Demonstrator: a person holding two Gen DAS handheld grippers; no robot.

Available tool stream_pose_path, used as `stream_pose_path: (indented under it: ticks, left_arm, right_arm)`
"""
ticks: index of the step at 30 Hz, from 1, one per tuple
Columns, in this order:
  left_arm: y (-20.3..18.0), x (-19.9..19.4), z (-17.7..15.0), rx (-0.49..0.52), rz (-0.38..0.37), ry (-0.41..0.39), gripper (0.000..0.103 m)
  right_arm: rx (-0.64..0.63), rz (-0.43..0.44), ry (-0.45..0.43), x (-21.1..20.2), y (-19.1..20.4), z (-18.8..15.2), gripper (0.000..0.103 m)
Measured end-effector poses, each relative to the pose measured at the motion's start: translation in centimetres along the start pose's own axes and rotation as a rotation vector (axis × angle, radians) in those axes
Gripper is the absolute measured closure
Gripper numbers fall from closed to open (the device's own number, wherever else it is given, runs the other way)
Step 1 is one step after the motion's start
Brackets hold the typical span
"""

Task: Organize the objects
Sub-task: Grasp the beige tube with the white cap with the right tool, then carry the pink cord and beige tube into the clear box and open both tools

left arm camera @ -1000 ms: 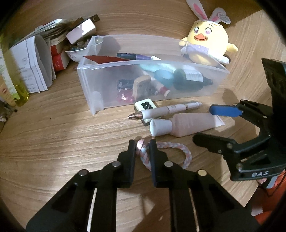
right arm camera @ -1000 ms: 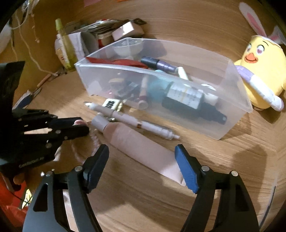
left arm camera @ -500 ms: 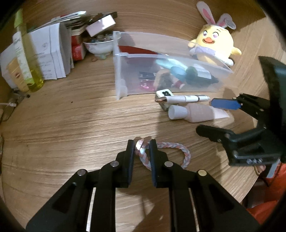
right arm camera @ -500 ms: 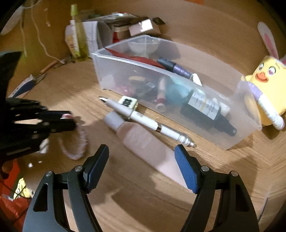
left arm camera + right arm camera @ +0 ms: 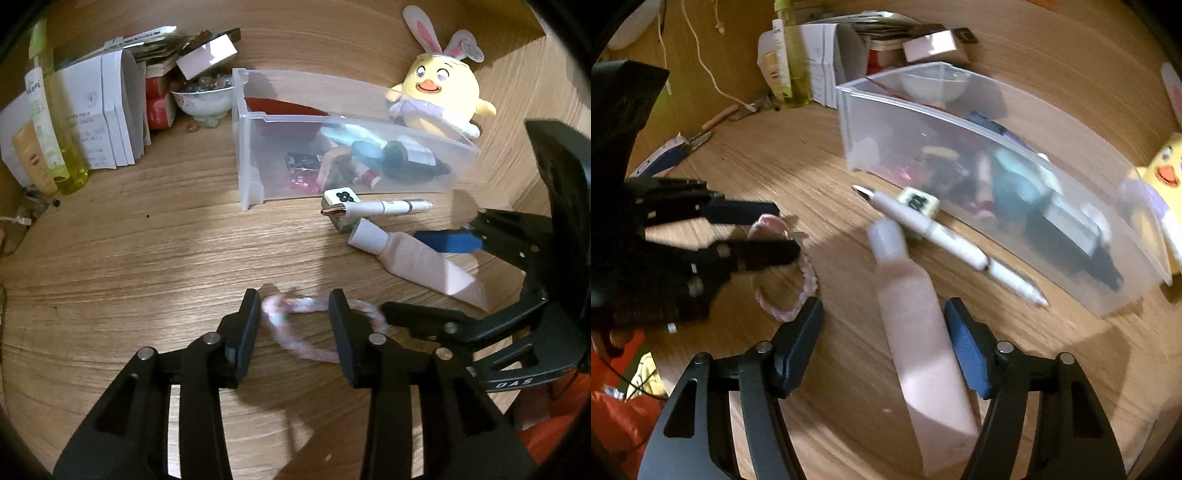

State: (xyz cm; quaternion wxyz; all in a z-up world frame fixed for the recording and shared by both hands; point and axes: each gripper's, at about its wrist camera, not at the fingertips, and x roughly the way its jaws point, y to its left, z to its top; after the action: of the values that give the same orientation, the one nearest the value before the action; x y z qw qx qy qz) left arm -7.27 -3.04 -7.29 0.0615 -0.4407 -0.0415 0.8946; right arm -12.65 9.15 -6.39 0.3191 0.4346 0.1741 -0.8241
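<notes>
The left hand-held gripper has its jaws spread apart, with the pink-and-white braided rope loop lying on the wooden table between and under them; whether a finger touches it cannot be told. The right hand-held gripper is spread wide, its jaws either side of the pale pink squeeze tube on the table. The white pen lies just beside the clear plastic bin.
</notes>
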Motion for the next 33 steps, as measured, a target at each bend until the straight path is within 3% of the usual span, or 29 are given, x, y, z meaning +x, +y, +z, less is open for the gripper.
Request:
stream_pose_path:
  ticks: [2,5,9,16,22,33]
  left_arm:
    - [0.1,0.0,-0.1,-0.001,0.013,-0.006,0.075]
    - [0.6,-0.2,-0.3,-0.019,0.006,-0.013,0.086]
    - [1.3,-0.4,-0.5,-0.053,-0.021,-0.017,0.089]
    - [1.0,-0.8,-0.6,-0.069,-0.022,-0.023,0.091]
    - [0.2,-2.5,0.1,-0.082,-0.016,-0.073,0.091]
    - [-1.2,-4.9,2.2,-0.089,-0.056,-0.164,0.091]
  right_arm:
    - [-0.004,0.002,-0.013,0.4,0.4,0.6,0.043]
    - [0.001,0.001,-0.024,0.6,0.3,1.1,0.059]
    - [0.025,-0.009,-0.037,0.4,-0.1,1.1,0.08]
    - [0.057,-0.014,-0.069,-0.7,0.2,0.2,0.082]
    - [0.115,0.033,-0.14,-2.9,-0.3,-0.5,0.082]
    - [0.19,0.025,-0.256,-6.5,-1.9,-0.3,0.083]
